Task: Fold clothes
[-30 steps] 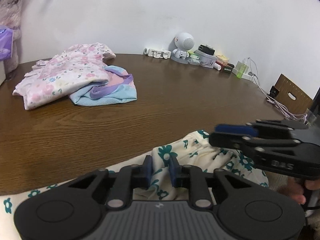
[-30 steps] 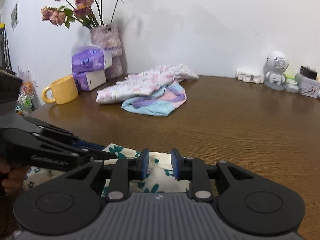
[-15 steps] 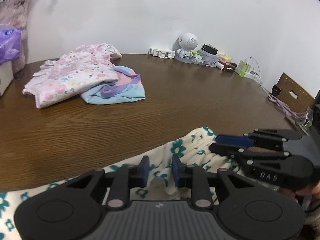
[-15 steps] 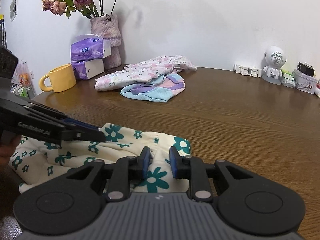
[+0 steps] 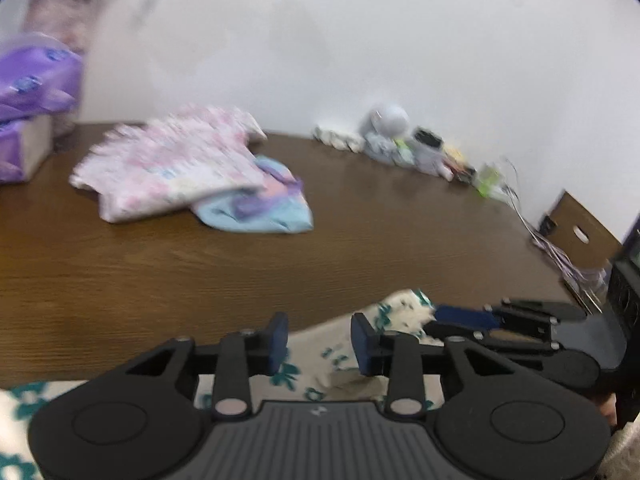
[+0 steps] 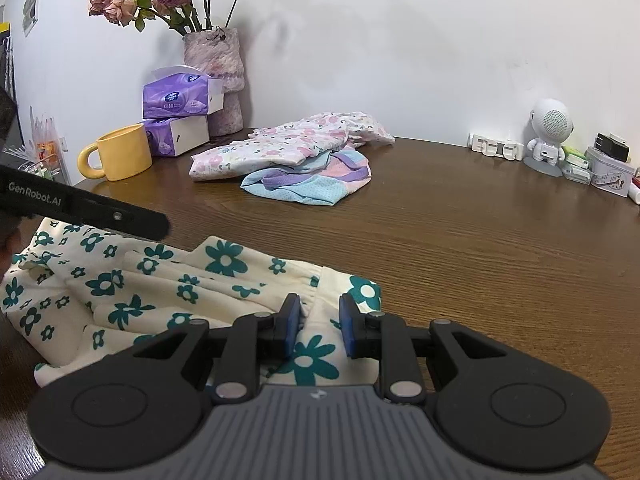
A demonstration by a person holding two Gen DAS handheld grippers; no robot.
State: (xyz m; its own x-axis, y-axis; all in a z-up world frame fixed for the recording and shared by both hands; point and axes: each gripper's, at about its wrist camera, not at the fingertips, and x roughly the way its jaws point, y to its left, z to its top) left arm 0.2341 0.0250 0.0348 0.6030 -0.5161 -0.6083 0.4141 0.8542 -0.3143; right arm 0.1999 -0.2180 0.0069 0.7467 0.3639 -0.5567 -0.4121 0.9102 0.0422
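Left tongs (image 5: 319, 338): jaws lately widened, now parted above the cream floral garment (image 6: 168, 292); no cloth is gripped.
Right tongs (image 6: 319, 330): narrowly parted; a fabric ridge lies between, grip cannot be told.
Garment: moved further onto the surface (image 6: 460, 248), near edge, partly folded.
Meaning: one corner judged released.

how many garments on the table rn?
3. Cream garment with teal flowers at the near edge, under both grippers. Pink floral garment at the back near the vase, overlapping the blue-and-purple garment in front of it. More could be hidden in that pile.
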